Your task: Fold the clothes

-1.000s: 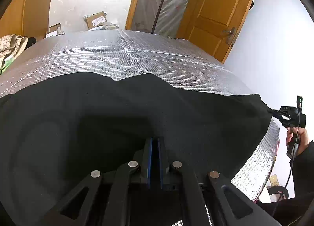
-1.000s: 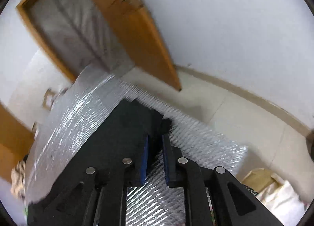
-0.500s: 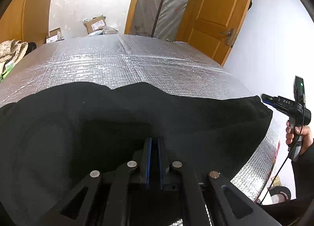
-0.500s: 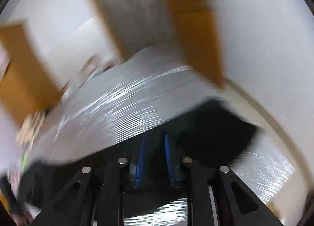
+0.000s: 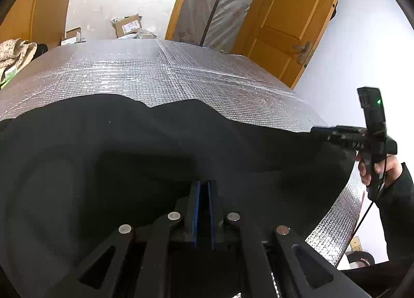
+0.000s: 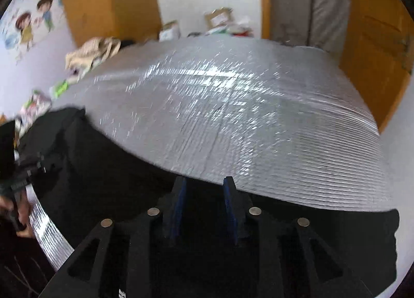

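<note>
A black garment [image 5: 129,158] is lying on a silver, grid-patterned sheet [image 5: 165,72], with orange-brown doors [image 5: 292,21] showing behind.

home: wooden door [image 5: 289,23], cartoon wall stickers [image 6: 28,23].

Past my table's silver foil cover [image 5: 181,75], an orange wooden door [image 5: 292,21] stands far right against a white wall [image 5: 362,59]. Cardboard boxes [image 5: 128,24] sit far off on the pale floor, and a cartoon sticker [image 6: 28,23] marks the left wall.
</note>
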Demonstrator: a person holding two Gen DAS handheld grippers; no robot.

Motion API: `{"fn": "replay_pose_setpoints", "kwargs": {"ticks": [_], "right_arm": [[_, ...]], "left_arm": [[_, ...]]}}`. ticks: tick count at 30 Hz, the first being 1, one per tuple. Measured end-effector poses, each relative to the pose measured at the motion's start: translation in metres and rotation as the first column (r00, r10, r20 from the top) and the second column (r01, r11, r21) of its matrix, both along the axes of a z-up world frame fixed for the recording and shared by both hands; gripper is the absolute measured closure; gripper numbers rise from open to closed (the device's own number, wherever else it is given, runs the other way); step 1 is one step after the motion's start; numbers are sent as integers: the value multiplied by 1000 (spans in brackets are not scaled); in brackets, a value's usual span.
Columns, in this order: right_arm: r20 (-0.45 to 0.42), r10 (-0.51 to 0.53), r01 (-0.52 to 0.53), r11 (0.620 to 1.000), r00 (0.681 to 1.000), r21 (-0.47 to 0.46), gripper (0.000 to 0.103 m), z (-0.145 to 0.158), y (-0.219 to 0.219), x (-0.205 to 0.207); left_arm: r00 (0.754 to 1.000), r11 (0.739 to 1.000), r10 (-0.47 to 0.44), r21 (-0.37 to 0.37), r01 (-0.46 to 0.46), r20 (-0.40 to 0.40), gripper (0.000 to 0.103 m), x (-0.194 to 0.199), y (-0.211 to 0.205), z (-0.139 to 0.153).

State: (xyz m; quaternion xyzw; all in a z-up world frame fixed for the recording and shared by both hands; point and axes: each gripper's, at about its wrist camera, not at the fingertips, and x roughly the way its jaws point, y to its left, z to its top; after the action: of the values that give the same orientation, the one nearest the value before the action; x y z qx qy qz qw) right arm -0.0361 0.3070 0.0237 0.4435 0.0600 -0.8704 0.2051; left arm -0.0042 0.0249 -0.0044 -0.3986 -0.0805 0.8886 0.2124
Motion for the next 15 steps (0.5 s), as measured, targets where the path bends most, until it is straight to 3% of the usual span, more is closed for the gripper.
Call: {"fn": "replay_pose_setpoints", "kwargs": {"ticks": [6, 7, 8, 9, 15], "right_arm": [[33, -11, 10, 1000, 999, 25, 73, -9, -12, -10], [32, -15, 14, 999, 999, 32, 82, -10, -13, -11], [21, -15, 14, 999, 1000, 44, 98, -9, -15, -10], [10, -14, 13, 999, 1000, 46, 100, -8, -16, -8], [-68, -58, 58, 998, 996, 4, 102, 7, -11, -8]], "left_arm": [[1000, 1000, 0, 12, 0, 4, 98, -3, -2, -2], [1000, 1000, 0, 13, 0, 4, 98, -3, -2, -2], [1000, 1000, 0, 14, 0, 5, 98, -3, -2, -1], [1000, 1000, 1, 15, -1, 5, 98, -4, -2, -1], [1000, 1000, 3, 15, -3, 3, 98, -4, -1, -2]]}}
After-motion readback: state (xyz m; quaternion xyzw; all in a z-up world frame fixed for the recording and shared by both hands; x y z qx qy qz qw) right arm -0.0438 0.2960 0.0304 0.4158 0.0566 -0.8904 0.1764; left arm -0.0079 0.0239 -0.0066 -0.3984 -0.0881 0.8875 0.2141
